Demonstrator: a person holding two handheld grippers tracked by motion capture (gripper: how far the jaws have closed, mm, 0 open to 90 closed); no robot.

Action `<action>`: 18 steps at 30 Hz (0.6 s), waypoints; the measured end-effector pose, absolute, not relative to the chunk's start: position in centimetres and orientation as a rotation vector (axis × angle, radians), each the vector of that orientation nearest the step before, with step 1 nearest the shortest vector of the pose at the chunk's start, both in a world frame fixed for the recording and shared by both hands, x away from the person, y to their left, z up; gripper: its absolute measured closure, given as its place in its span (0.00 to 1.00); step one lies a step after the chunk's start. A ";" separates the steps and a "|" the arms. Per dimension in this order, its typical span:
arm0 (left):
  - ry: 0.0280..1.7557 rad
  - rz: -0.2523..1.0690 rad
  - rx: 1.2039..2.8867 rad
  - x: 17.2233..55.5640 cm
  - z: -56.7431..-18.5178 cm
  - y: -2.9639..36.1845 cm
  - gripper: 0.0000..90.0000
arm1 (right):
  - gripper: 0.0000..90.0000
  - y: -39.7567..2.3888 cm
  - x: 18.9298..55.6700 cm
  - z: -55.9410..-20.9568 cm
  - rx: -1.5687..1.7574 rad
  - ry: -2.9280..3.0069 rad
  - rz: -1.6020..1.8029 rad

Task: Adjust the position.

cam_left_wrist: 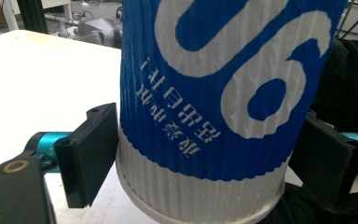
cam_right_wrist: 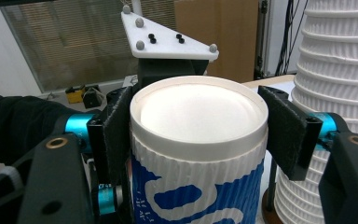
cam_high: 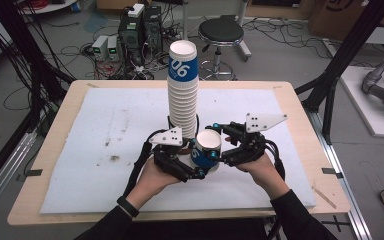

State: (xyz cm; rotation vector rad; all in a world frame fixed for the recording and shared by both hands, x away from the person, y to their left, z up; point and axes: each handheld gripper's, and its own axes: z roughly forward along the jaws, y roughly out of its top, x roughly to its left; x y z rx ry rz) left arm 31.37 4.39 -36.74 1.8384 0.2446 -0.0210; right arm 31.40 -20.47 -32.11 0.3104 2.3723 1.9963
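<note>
Jaws, right gripper [cam_right_wrist: 200, 130]: clamped on blue-and-white cup [cam_high: 206, 150].
Jaws, left gripper [cam_left_wrist: 200, 158]: flank that cup's base, pads touching.
Bench [cam_high: 80, 95]: white mat; cup stack [cam_high: 182, 95] just behind jaws.
Hands: converge, low.

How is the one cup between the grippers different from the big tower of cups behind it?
The single cup is held off the table, tilted, between both grippers; the tower of cups stands upright on the table. The single cup is just one and short; the tower is many cups nested together and much taller. Both are ribbed white paper cups with a blue band and white number.
</note>
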 end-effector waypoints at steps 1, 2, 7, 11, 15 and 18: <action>0.243 -0.021 1.839 31.4 -36.7 4.4 0.17 | 0.34 -20.5 31.4 -32.1 0.313 2.373 1.996; 0.245 -0.022 1.837 31.4 -36.7 4.5 0.18 | 0.34 -20.5 31.4 -32.1 0.316 2.373 1.996; 0.234 -0.008 1.848 31.4 -36.6 4.7 0.20 | 0.34 -20.5 31.4 -32.0 0.321 2.375 1.988; 0.222 -0.006 1.876 31.5 -36.6 4.8 0.20 | 0.31 -20.6 31.4 -31.9 0.318 2.395 1.966; 0.220 -0.001 1.895 31.5 -36.4 4.9 0.20 | 0.27 -21.1 31.5 -31.4 0.327 2.386 1.973; 0.226 0.002 1.909 31.4 -36.3 4.9 0.21 | 0.24 -21.6 31.6 -30.8 0.330 2.404 1.950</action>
